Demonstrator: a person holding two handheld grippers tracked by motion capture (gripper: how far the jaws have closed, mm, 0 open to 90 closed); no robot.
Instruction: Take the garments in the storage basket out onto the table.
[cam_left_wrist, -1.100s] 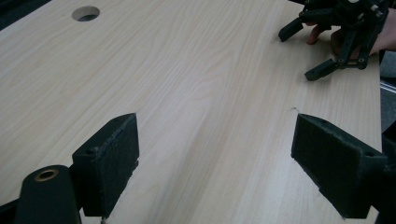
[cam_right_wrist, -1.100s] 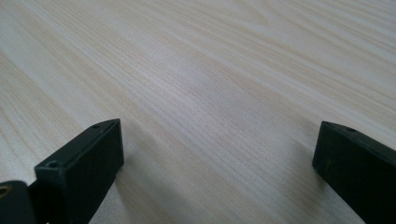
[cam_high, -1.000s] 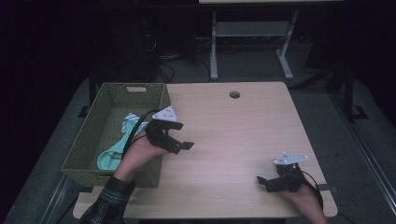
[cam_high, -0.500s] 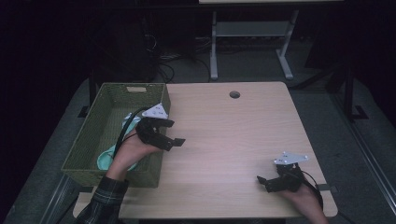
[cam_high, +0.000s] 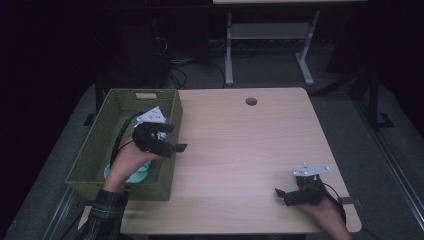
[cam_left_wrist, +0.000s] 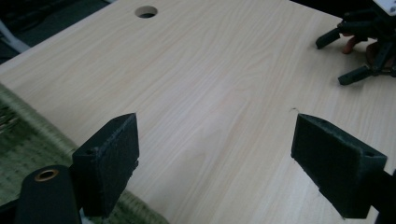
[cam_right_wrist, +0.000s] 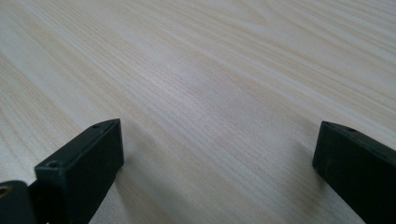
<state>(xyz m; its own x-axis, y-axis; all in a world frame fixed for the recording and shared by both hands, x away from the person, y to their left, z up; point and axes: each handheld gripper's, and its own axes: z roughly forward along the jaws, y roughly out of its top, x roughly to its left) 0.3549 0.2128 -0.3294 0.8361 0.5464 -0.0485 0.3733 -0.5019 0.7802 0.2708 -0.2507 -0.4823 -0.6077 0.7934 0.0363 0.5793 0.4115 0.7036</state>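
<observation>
Left hand-held gripper (cam_high: 172, 145) — jaws wide apart, empty — held over the right rim of the green basket (cam_high: 95, 150); no writing is legible anywhere. Inside the basket, the high view shows a teal item (cam_high: 134, 175) under the hand. Right hand-held gripper (cam_high: 281, 194), jaws spread, rests on the counter (cam_high: 240, 150), whose hole (cam_left_wrist: 146, 11) is also in the left gripper view.

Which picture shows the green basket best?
The high view: it shows the whole green basket sitting on the table's left edge, with a pale teal thing inside. The left gripper view catches just a strip of its woven rim at the lower left. The right gripper view looks at bare wood.
</observation>
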